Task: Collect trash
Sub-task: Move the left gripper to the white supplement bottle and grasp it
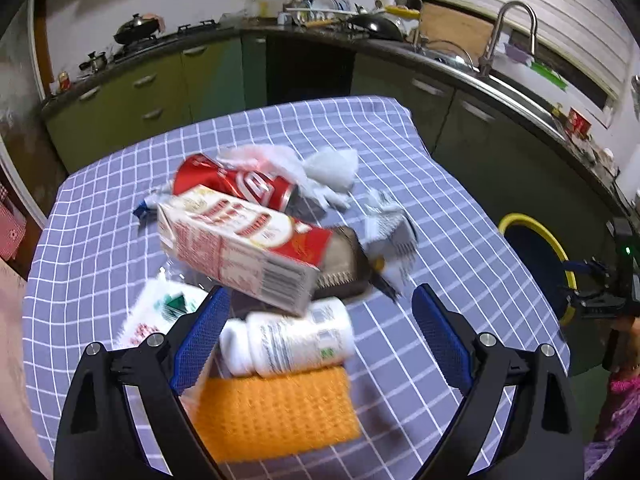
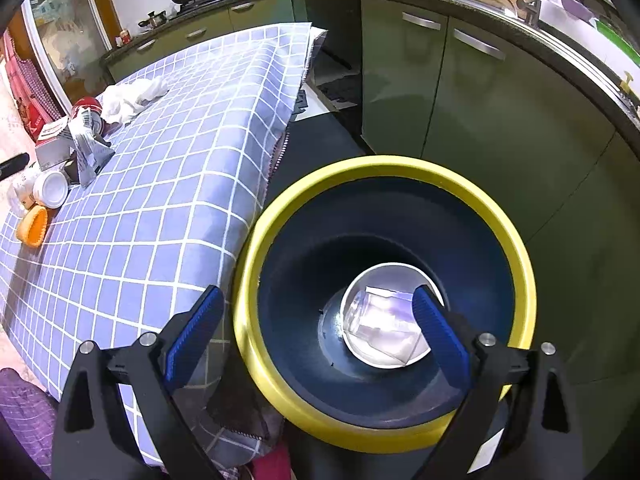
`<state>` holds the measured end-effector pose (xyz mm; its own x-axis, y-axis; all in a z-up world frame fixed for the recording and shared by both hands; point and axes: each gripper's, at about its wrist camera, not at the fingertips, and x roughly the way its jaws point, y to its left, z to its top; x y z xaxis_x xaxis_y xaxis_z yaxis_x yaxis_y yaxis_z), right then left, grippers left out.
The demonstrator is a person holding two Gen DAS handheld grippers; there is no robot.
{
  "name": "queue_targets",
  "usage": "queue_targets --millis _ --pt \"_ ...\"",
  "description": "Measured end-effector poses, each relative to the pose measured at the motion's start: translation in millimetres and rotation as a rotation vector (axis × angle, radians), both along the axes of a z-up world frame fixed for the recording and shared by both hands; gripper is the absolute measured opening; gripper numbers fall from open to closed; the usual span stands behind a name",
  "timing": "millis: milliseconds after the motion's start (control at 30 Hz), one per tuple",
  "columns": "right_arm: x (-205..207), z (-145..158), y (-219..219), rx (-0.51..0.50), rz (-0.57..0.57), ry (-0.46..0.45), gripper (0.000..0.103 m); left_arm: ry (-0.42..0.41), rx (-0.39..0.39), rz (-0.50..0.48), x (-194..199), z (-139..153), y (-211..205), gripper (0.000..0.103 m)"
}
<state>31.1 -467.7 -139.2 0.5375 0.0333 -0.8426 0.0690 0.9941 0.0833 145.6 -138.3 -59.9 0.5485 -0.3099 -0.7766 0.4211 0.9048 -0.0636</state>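
In the left wrist view a pile of trash lies on the checked tablecloth point(image 1: 440, 216): a red can point(image 1: 236, 184), a red-and-white carton point(image 1: 244, 244), a white bottle point(image 1: 288, 336) on its side, an orange sponge point(image 1: 276, 412), white tissue point(image 1: 332, 172) and crumpled wrappers point(image 1: 384, 228). My left gripper point(image 1: 320, 328) is open, its jaws either side of the white bottle. In the right wrist view my right gripper point(image 2: 316, 332) is open and empty above the yellow-rimmed dark bin point(image 2: 516, 248), which holds a clear plastic piece point(image 2: 380, 320) at its bottom.
The bin stands on the floor beside the table's right edge point(image 2: 276, 160), and also shows in the left wrist view point(image 1: 532, 248). Green kitchen cabinets point(image 2: 480, 92) and a sink counter point(image 1: 500, 76) curve round behind. The trash pile also shows in the right wrist view point(image 2: 68, 140).
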Motion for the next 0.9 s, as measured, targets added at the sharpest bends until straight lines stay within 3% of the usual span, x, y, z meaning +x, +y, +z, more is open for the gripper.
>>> queue_targets --millis 100,233,367,600,700,900 --pt "1 0 3 0.005 0.012 -0.003 0.090 0.005 0.055 -0.036 -10 -4 -8 0.089" --pt "1 0 5 0.008 0.021 -0.008 0.090 0.043 0.099 0.000 -9 -16 -7 0.089" --pt "1 1 7 0.016 0.026 -0.014 0.090 0.077 0.086 0.046 -4 -30 -3 0.089" --pt "1 -1 5 0.021 0.027 -0.013 0.090 0.057 0.094 0.091 -2 -41 2 0.093" --pt "2 -3 5 0.029 0.028 -0.012 0.090 0.060 0.041 0.044 -8 -37 -2 0.094" --pt "2 -7 4 0.037 0.033 -0.009 0.090 0.045 0.045 0.028 -6 -36 -3 0.094"
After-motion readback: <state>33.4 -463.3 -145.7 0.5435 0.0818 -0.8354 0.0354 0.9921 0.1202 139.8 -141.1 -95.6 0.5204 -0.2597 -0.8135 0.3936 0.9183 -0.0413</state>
